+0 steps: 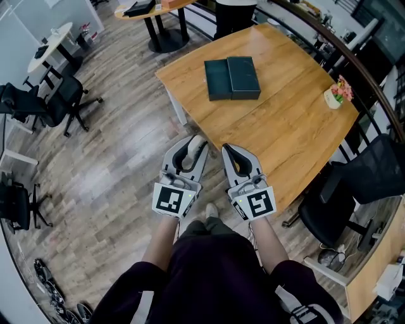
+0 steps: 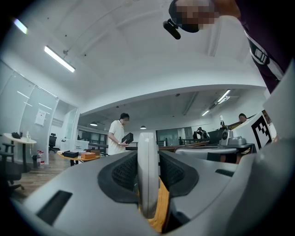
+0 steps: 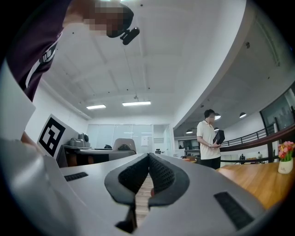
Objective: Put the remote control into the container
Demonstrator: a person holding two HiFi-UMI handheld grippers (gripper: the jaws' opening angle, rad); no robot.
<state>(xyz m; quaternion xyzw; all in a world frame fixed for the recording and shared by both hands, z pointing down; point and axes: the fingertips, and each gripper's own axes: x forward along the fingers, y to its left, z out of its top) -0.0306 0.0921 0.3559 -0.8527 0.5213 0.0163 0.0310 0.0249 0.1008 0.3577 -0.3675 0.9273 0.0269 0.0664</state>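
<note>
head view looks down on a big open office with a grey-brown plank floor, and the main thing in it is a square wooden table just ahead of the person. black office chairs sit off to the left, another one is tucked in at the table's right side, and a round table stands further back. both gripper views show a person in a white shirt standing past the table with something dark in hand. on the far half of the table lies the dark container, which looks like two flat halves side by side. the left gripper hangs over the floor just short of the table's near edge, pads pressed onto the white remote control, so it's nowhere near the container. the remote sits edge-on between the pads, long axis seemingly running along the jaws, free end poking past the tips toward the table. the right gripper is just beside the left one, jaws closed together on nothing. a small flower pot sits near the table's right edge.
</note>
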